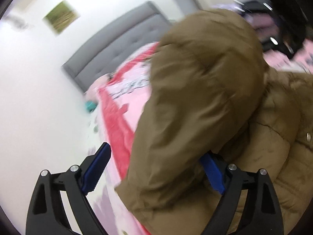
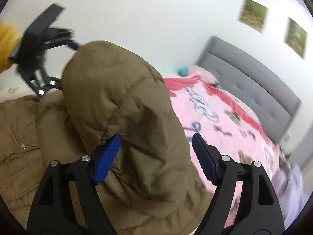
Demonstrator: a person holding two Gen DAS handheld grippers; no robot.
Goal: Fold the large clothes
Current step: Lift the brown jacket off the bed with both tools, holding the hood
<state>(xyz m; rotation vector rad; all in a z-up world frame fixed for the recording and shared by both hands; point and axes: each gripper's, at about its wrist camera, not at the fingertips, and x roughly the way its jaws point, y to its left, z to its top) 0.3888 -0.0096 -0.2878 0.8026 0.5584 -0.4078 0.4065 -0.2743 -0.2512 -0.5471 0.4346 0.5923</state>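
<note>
An olive-brown puffer jacket (image 1: 205, 98) lies on a pink bedspread (image 1: 135, 101), with one thick part folded up into a hump. My left gripper (image 1: 156, 150) is open. The hump's edge sits between its blue pads (image 1: 95, 168), and the left pad is clear of the cloth. My right gripper (image 2: 156, 137) is open too and straddles the other end of the jacket (image 2: 125, 98). Its left pad (image 2: 107, 156) rests against the fabric; the right pad is at the fabric's edge. In the right wrist view, the left gripper (image 2: 66, 64) shows at the hump's far side, held by a yellow sleeve (image 2: 5, 47).
A grey padded headboard (image 2: 254, 90) stands against the white wall under two framed pictures (image 2: 252, 14). A teal object (image 2: 183, 71) lies at the bed's far edge. Pale lilac cloth (image 2: 289, 192) lies at the lower right. A dark blurred shape (image 1: 281, 29) fills the upper right of the left wrist view.
</note>
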